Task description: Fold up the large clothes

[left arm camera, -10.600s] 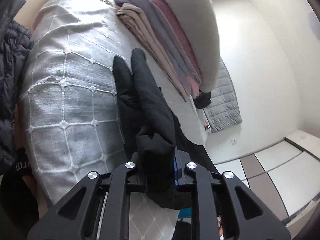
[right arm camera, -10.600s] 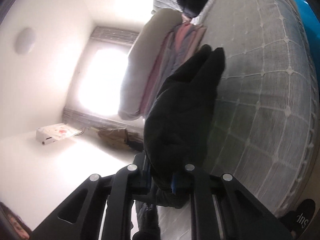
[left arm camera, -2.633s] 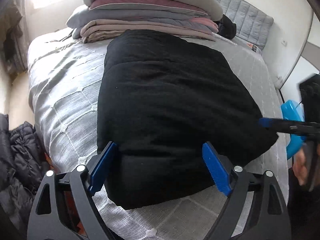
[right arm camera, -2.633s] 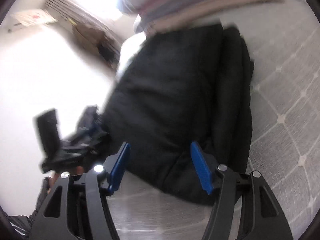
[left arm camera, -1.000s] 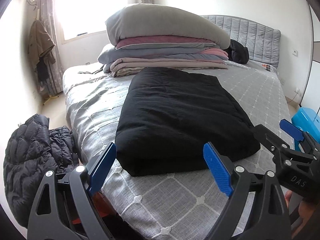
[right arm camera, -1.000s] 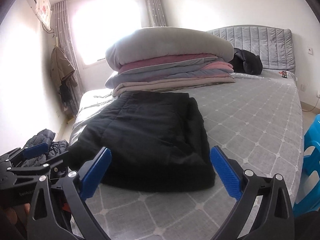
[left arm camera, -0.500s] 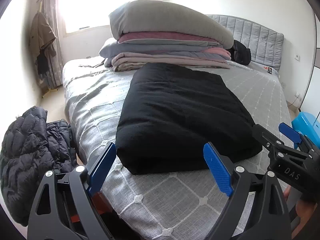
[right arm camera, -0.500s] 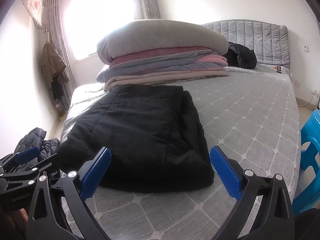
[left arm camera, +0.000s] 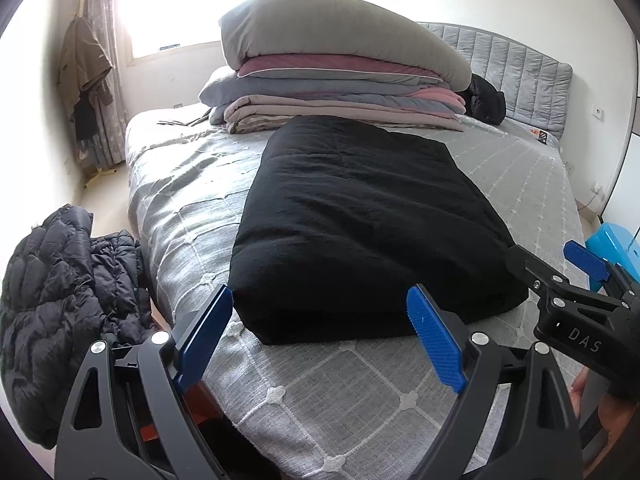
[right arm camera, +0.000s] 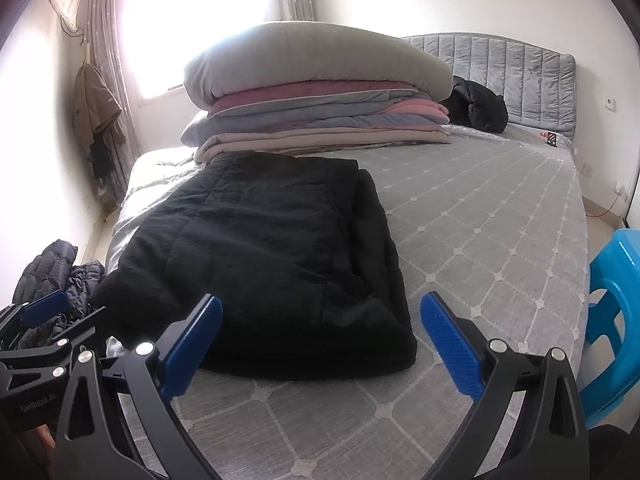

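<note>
Hovering both grippers, left gripper (left arm camera: 320, 336) and right gripper (right arm camera: 320, 340), with jaws wide and empty. We are eyeing the folded black padded garment (left arm camera: 360, 224) lying near the bed (left arm camera: 360, 400) front edge: soft, bulky, light, probably; we are judging its thick folded front corners the best hold.

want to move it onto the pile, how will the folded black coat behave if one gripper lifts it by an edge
The folded black coat looks soft and quilted, so it would probably sag and unfold from one edge. Its puffy bulk suggests it is light for its size. It lies flat on the bed, so it is unlikely to roll.
</note>
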Motion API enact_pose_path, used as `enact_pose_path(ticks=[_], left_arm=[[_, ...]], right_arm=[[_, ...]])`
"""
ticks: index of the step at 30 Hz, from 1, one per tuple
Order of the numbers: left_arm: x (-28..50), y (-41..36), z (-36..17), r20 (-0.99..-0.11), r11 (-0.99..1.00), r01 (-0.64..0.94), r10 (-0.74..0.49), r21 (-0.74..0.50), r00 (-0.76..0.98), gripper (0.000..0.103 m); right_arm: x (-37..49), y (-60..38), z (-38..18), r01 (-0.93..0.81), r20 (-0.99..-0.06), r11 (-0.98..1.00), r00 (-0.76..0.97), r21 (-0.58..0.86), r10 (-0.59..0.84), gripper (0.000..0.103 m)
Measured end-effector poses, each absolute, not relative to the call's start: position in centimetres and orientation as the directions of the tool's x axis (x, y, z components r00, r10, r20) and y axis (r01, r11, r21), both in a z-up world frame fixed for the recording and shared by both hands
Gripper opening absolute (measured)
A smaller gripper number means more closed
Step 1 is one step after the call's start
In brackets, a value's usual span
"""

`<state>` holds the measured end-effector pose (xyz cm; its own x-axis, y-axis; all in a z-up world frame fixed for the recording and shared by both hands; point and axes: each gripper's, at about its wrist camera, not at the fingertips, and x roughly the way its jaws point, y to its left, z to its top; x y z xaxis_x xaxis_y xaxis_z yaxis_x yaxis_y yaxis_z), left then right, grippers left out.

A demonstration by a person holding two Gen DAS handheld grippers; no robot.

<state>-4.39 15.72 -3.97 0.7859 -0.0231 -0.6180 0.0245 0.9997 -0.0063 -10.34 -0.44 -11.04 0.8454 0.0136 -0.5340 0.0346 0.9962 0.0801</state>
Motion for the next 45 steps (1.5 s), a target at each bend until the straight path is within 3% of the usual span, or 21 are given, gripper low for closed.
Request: enact_pose_path(ticks=[45], left_arm=[[-4.8,16.4,-4.1,-0.618,1.0,0.006,-0.016,-0.019,0.786,0.085]], right_arm=[[-10.9,1.5,-10.0,-0.004,-0.541,0.998,0.84,0.056,0.034,0.096]])
